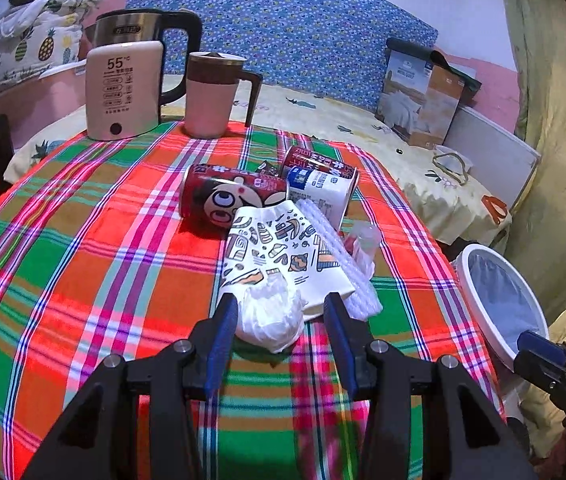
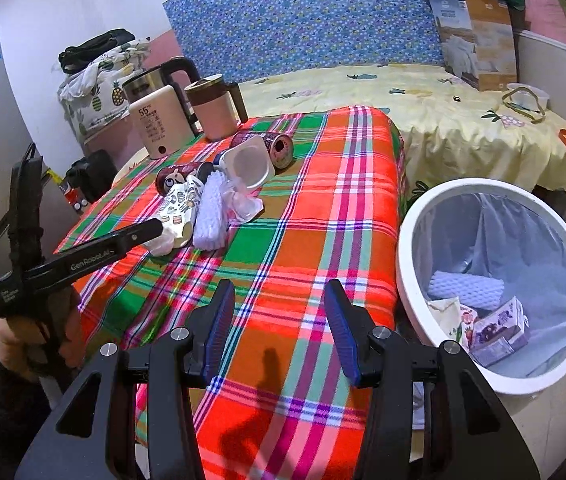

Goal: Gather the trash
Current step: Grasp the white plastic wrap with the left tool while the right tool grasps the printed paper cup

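On a table draped in a bright plaid cloth, a heap of rubbish waits: a crumpled white tissue stuffed in the mouth of a printed paper cup, a strip of white foam netting beside it, two red drink cans and a tipped yogurt tub behind. The left gripper hangs at the tissue with its blue jaws apart, one on each side of the wad, the left one right against it, though whether it presses I cannot tell. The right gripper hovers over bare cloth nearer the table's edge, jaws likewise apart and holding nothing. Just beside the table stands a white bin lined with a bag, with foam netting and cartons already in it. A kettle and a pink mug stand at the far corner, with a bed beyond.
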The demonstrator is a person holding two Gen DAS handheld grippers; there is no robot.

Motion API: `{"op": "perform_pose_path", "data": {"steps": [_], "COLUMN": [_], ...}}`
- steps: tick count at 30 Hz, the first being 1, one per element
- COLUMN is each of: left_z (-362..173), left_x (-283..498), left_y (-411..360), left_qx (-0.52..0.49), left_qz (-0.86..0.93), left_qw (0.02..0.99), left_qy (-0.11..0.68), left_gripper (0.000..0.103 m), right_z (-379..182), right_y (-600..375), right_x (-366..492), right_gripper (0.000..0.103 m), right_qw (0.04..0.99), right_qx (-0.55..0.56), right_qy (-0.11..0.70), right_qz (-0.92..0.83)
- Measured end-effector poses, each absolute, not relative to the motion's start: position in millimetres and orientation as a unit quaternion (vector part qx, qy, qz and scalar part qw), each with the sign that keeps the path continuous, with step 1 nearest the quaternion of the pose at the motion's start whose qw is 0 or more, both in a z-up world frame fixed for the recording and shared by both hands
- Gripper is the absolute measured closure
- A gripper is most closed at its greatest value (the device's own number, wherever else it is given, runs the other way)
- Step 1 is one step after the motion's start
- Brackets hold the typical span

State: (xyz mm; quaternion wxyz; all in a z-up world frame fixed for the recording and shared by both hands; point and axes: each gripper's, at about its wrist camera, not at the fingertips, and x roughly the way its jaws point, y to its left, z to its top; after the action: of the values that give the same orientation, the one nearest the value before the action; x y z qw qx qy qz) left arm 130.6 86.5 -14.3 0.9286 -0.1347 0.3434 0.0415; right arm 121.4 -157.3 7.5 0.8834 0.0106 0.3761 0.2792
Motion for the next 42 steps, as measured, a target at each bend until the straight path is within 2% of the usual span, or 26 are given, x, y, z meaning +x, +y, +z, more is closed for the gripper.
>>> {"op": "perform_pose_path", "data": {"steps": [3,8,11,22,42], "left_z": [-18,-21,-19,-10,-23], "left_x": [136,137,132,111,85], "left_y": [86,87,88,106,147], "left_qx": [-0.127,-0.115,-0.119,-0.14,-0.178], "left_qz": [0.047,0.049,0.04,0.023,0.027], "left_qw": [0.927,0.928,0.93,0.936,0.93], "left_qy": [0.351,0.352,0.347,0.323,0.321], "left_gripper": [0.057,0.077,0.081,0.082,0.082], "right_z": [8,11,13,15,-10], "right_y": [-153,-141,-134,-87,-14], "right_x": [124,128,130,142,154], "right_gripper": [0.054,0.054,0.054,0.058,0.059], "right_qw": [0.882,0.88,0.879,0.865,0.821], "right_qx": [0.009,0.003,0.0,-0.022,-0.039], "right_qy": [0.378,0.376,0.374,0.375,0.42], "right_qz": [0.281,0.289,0.296,0.333,0.384]}}
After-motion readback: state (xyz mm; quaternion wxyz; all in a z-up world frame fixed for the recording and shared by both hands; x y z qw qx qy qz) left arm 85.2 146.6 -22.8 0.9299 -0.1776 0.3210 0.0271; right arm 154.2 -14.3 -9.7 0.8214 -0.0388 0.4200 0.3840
